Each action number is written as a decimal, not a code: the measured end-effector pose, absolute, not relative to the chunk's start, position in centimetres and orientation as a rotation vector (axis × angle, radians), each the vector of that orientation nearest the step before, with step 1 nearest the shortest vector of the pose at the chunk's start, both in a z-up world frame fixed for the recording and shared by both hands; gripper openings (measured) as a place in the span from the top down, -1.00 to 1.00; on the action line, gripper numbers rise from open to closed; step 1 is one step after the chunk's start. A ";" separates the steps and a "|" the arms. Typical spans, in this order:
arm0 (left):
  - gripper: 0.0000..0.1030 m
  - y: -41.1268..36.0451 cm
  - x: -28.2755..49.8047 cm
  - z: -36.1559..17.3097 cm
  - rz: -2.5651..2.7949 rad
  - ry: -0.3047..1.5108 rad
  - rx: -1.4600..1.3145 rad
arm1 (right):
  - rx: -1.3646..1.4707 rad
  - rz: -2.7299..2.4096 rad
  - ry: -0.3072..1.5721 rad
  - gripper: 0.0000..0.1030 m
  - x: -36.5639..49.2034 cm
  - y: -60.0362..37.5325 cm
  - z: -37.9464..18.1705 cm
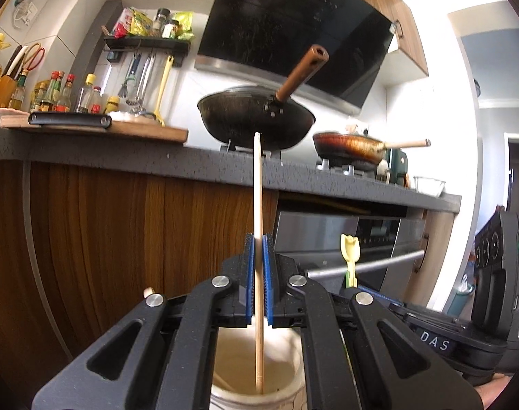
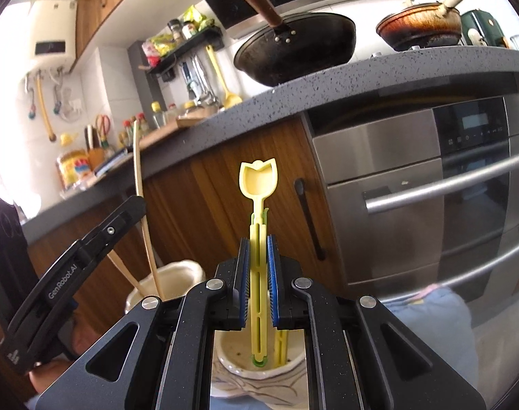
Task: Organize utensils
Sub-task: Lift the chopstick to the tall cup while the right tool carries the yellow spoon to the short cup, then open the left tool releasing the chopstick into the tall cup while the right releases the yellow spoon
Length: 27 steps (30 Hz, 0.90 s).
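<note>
My left gripper (image 1: 259, 239) is shut on a thin wooden chopstick (image 1: 257, 188) that stands upright. Its lower end reaches into a cream ceramic holder (image 1: 287, 358) right under the fingers. In the right wrist view my right gripper (image 2: 258, 239) is shut on a yellow tulip-shaped spoon (image 2: 258, 177), also upright, with its foot inside a second cream cup (image 2: 232, 365). Another yellow utensil (image 2: 281, 345) stands in that cup. To the left, the chopstick (image 2: 140, 177) runs down into the first holder (image 2: 181, 273), where another wooden stick (image 2: 122, 270) leans.
A dark speckled countertop (image 1: 122, 160) runs ahead, above wooden cabinet fronts (image 1: 105, 239). A black wok (image 1: 256, 116) and a brown pan (image 1: 348, 147) sit on the hob. A steel oven (image 2: 413, 205) with bar handles is at the right. Bottles (image 1: 57, 92) and a cutting board (image 1: 98, 130) stand at the left.
</note>
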<state>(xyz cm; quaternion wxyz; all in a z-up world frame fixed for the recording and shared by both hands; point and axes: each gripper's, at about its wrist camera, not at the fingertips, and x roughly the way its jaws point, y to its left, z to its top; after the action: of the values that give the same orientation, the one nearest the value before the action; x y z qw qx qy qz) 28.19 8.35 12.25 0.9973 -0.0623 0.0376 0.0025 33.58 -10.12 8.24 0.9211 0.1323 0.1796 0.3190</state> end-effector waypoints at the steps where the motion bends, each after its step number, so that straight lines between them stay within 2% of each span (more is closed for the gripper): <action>1: 0.91 8.2 28.2 12.0 0.006 0.092 -0.121 | 0.256 0.651 0.373 0.79 33.5 -10.0 8.1; 12: 0.91 7.3 28.3 10.3 0.025 0.258 -0.052 | 0.106 0.612 0.477 0.79 32.6 -8.7 6.1; 25: 0.90 7.9 29.1 9.4 0.072 0.336 -0.042 | 0.070 0.597 0.520 0.79 32.8 -8.1 5.8; 27: 0.87 8.0 29.1 9.5 0.077 0.335 -0.044 | 0.074 0.596 0.518 0.70 32.8 -8.2 5.9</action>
<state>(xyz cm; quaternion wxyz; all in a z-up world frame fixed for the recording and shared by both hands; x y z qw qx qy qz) 29.07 7.99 9.47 0.9850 -0.0217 0.1666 0.0381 32.75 -8.20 5.86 0.9224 0.0362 0.2523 0.2902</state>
